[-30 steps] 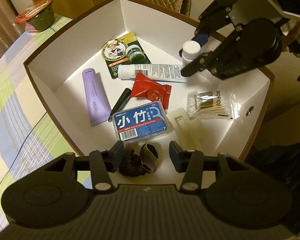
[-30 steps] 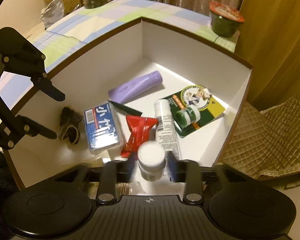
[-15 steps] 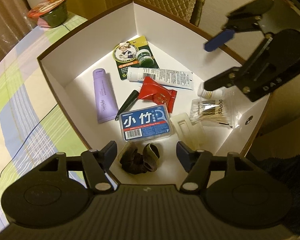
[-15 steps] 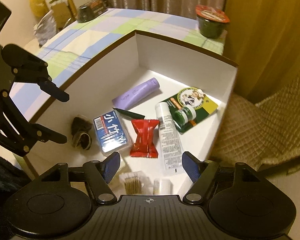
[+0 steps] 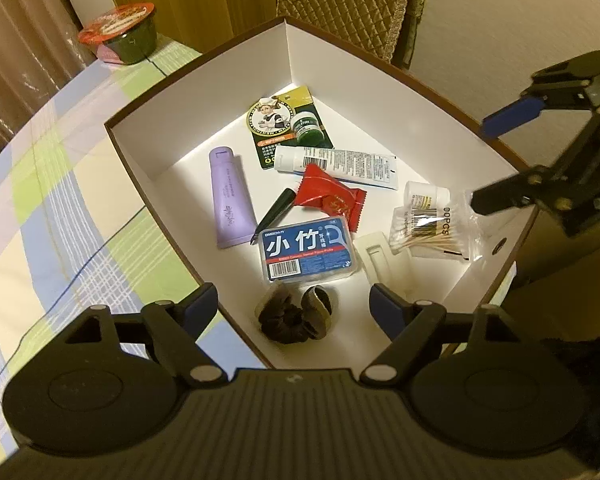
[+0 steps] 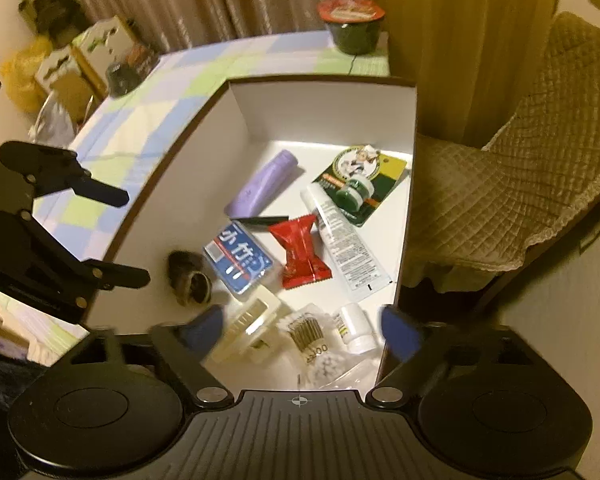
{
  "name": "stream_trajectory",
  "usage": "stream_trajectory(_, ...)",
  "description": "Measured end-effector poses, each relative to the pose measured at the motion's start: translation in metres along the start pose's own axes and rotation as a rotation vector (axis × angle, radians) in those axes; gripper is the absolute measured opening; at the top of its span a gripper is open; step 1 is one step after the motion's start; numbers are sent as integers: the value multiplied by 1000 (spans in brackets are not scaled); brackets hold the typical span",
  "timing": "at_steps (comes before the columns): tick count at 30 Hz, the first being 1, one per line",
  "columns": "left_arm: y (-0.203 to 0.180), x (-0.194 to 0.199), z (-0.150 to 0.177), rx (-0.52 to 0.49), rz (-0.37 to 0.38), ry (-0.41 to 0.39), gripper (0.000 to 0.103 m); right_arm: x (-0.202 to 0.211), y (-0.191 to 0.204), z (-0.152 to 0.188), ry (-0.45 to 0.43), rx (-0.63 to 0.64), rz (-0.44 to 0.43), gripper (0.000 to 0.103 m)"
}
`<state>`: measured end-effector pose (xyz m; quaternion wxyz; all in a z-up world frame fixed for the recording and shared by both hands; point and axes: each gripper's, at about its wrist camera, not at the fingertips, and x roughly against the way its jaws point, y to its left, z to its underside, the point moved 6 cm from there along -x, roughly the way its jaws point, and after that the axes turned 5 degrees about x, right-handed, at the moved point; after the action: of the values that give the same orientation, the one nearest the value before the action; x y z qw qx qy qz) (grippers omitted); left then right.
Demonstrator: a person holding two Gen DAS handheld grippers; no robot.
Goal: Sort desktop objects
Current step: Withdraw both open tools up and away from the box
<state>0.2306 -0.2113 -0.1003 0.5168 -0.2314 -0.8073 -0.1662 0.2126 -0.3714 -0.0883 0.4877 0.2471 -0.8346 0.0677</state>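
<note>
Jaws apart; two tubes (image 5: pixel 231 196), one box (image 5: pixel 204 92)

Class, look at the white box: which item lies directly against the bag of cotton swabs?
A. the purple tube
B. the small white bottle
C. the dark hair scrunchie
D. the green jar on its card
B: the small white bottle lies on its side touching the bag of cotton swabs, while the purple tube, the dark hair scrunchie and the green jar on its card all lie apart from it.

checked table (image 5: pixel 60 208) w/ white box (image 5: pixel 204 104), noodle cup (image 5: pixel 124 36), far clutter (image 6: pixel 80 64)
</note>
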Motion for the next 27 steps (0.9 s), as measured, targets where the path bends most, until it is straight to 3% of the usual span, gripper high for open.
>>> stream_trajectory(14, -1, 26, 6, -71, 10, -65, 86, 17, 20, 12, -27, -112, 91, 94)
stream_trajectory(27, 10, 54, 36, -150, 20, -108, 90, 30, 65, 31, -62, -221, 169, 94)
